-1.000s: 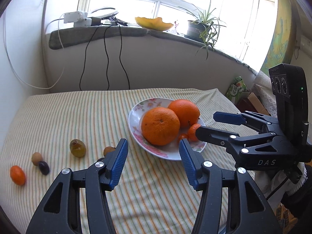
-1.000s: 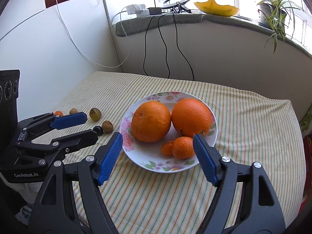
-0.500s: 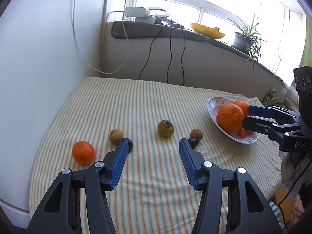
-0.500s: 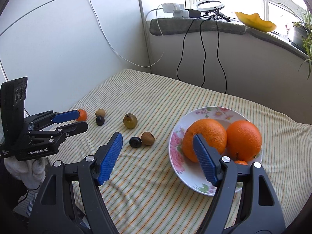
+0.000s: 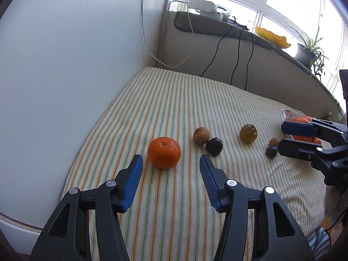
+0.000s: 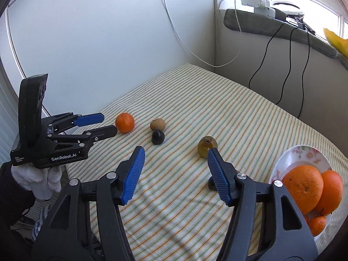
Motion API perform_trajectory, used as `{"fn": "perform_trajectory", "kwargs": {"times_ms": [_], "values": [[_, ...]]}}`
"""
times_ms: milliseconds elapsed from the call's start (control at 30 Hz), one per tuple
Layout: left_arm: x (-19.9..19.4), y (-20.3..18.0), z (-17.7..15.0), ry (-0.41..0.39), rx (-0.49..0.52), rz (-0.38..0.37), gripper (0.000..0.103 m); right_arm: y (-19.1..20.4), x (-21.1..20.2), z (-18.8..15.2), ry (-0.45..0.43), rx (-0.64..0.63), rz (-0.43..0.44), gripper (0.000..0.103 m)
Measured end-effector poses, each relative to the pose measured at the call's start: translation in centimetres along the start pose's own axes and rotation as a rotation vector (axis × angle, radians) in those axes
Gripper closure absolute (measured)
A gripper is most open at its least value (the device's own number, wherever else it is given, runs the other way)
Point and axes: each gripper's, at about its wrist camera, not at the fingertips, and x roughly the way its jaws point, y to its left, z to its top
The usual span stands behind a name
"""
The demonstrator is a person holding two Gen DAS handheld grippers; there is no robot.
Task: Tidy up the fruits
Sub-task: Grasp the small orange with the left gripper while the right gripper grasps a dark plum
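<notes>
White wall (image 5: 76,54), sunlit window (image 5: 282,10)

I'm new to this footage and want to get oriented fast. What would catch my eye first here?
The bright orange mandarin lies alone on the striped cloth, just ahead of the open left tool. Beyond it, small brown, dark and green fruits are scattered across the cloth. At far right, the white floral plate holds two large oranges, beside the open right tool.
</notes>
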Motion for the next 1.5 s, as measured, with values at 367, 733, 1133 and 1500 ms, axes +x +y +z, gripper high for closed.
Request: {"fn": "perform_trajectory", "kwargs": {"times_ms": [367,733,1133,1500], "values": [[2.0,1.9,0.1,0.026,-0.033,-0.009,0.051,1.3,6.8,0.8,0.102,0.005,0.040,0.057],[2.3,2.1,0.0,0.049,-0.029,-0.050,0.062,1.2,9.3,1.2,0.139,0.015,0.048,0.064],[2.7,1.9,0.3,0.049,-0.045,-0.065,0.066,1.2,10.8,1.8,0.160,0.029,0.047,0.080],[1.7,1.3,0.5,0.031,-0.048,-0.087,0.066,1.2,7.8,1.5,0.111,0.032,0.047,0.081]]}}
